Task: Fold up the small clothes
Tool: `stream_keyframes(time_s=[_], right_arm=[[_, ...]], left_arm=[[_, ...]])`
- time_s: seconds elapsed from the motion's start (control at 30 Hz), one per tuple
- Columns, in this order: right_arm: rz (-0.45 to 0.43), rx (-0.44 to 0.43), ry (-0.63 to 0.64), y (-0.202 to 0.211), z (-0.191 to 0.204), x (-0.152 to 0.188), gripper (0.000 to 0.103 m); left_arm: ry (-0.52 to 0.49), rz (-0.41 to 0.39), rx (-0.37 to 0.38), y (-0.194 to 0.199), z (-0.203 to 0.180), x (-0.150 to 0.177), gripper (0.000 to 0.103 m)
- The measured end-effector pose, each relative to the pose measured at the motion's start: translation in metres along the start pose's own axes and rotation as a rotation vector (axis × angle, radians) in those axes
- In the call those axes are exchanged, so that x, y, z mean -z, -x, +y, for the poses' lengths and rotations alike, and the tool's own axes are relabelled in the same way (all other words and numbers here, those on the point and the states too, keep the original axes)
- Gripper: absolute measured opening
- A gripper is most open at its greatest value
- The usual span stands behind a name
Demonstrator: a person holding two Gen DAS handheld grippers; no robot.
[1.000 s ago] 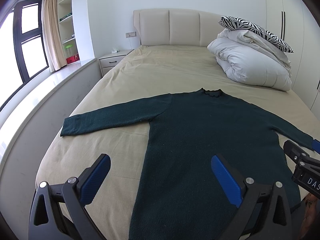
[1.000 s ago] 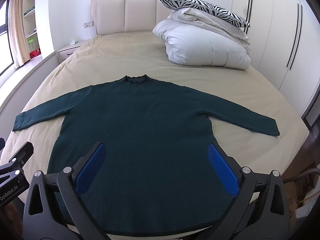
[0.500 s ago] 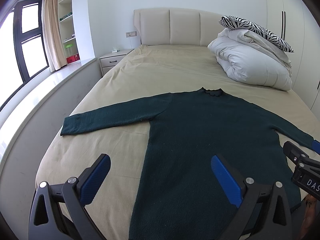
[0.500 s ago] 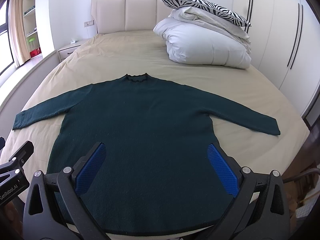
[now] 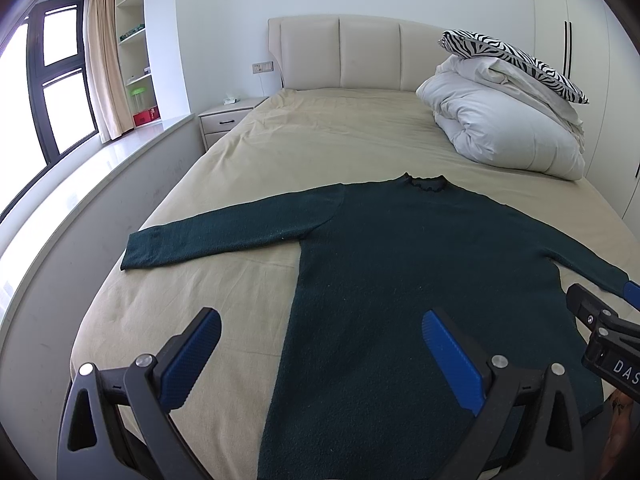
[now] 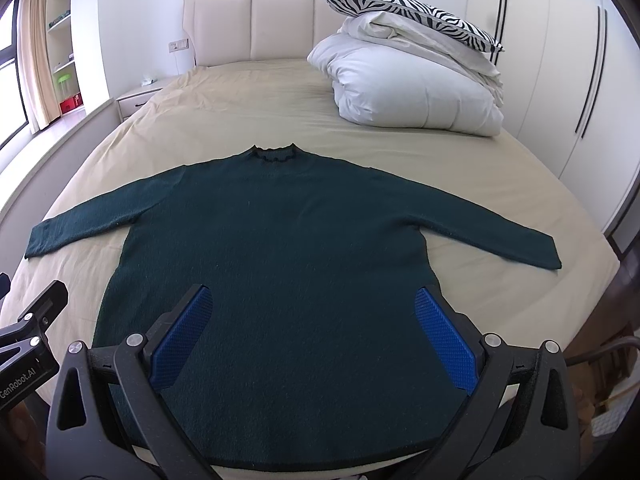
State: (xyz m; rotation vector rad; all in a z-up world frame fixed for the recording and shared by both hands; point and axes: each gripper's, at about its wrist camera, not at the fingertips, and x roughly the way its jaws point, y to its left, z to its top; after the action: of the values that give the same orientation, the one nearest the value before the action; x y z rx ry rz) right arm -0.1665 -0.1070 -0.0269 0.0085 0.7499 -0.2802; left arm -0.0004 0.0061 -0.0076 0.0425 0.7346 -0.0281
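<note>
Nothing has shifted since the earlier frames. Both the left gripper point(image 5: 320, 354) and right gripper point(image 6: 314, 330) hover wide apart and empty above the sweater's point(image 6: 276, 236) hem. That dark green sweater lies flat, sleeves spread, with the white duvet point(image 6: 412, 92) beyond its collar.

The sweater point(image 6: 280, 232) is dark green. The sheet point(image 6: 248, 112) is beige. The duvet point(image 6: 408, 92) is white, the pillow point(image 6: 408, 12) on it zebra-striped black and white. Gripper pads point(image 6: 180, 336) are blue.
</note>
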Motion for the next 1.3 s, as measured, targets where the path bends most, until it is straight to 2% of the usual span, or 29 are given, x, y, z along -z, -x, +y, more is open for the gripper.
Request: stream_keyframes(time_s=[0.57,0.67,0.77,0.87,1.03,1.13,1.17,1.23,1.3], right_arm=[[0.021,-0.002,0.001,-0.007,0.002,0.001,0.103],[0.020,-0.011,-0.010,-0.009,-0.001,0.001,0.103],[0.008,-0.072,-0.070,-0.012,-0.019,0.000,0.103],[-0.028,-0.119,-0.176,-0.023,-0.057,0.000,0.103],[-0.066,-0.037,-0.372,-0.065,-0.172,0.003,0.103],[-0.060,-0.040,-0.633,-0.098,-0.271,0.017,0.099],[-0.053,-0.057,-0.757,-0.109,-0.306,0.026,0.091],[-0.027,-0.106,-0.972,-0.136,-0.370,0.047,0.081],[-0.030,-0.098,-1.046,-0.157,-0.418,0.058,0.078]], left_arm=[[0.005,0.010,-0.007,-0.009,0.001,0.010,0.103],[0.030,0.026,0.027,-0.014,0.002,0.011,0.103],[0.044,0.054,0.071,-0.024,0.001,0.014,0.103],[0.015,0.072,0.073,-0.036,-0.009,0.014,0.103],[-0.045,0.094,0.063,-0.063,-0.030,0.007,0.103],[-0.094,0.115,0.090,-0.083,-0.049,0.002,0.103],[-0.108,0.112,0.104,-0.088,-0.055,0.000,0.103],[-0.105,0.104,0.148,-0.099,-0.065,-0.003,0.103],[-0.091,0.123,0.192,-0.111,-0.076,-0.006,0.103]])
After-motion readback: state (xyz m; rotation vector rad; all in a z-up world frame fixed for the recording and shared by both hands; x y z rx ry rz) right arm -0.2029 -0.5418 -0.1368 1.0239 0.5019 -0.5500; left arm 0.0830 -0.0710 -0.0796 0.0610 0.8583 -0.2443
